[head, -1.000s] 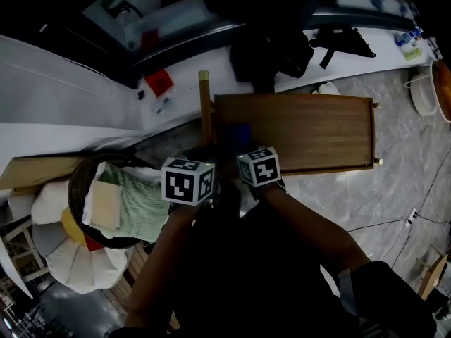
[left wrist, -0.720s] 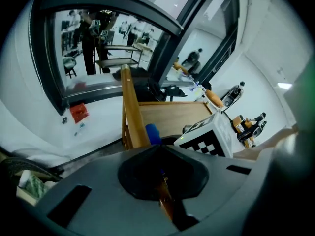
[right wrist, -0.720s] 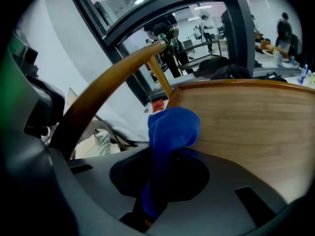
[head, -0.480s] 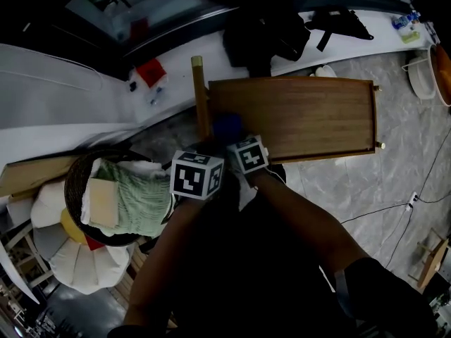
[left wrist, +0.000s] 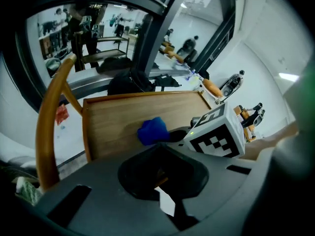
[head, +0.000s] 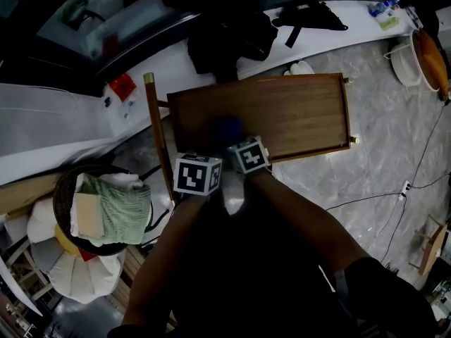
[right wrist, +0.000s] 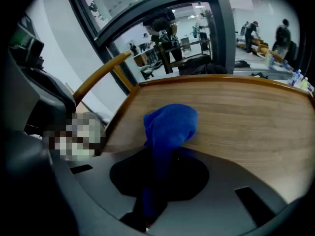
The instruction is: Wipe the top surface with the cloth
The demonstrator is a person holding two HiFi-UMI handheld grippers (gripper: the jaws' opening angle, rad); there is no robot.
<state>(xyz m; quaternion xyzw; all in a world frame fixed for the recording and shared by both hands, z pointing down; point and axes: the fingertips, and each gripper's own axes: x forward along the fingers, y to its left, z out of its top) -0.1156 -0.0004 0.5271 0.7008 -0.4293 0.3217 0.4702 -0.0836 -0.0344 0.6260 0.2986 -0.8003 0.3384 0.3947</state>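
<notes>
In the lower left of your head view sits a round dark basket (head: 59, 206) holding a green towel (head: 123, 206) and a pale tan block (head: 88, 215), with white cushions (head: 74, 277) just below it. Along the top, a black bag (head: 225, 34) and a black strap (head: 310, 13) lie on the white ledge (head: 169, 65), a red packet (head: 121, 86) farther left. At the right edge, a white tub (head: 400, 60) stands on grey marble floor (head: 394, 139) crossed by thin cables (head: 380, 199).

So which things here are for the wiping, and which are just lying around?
For the job:
- blue cloth, pinched in the right gripper
- wooden top

Just lying about:
- basket holding a green towel
- black bag
- bottles on the white counter
</notes>
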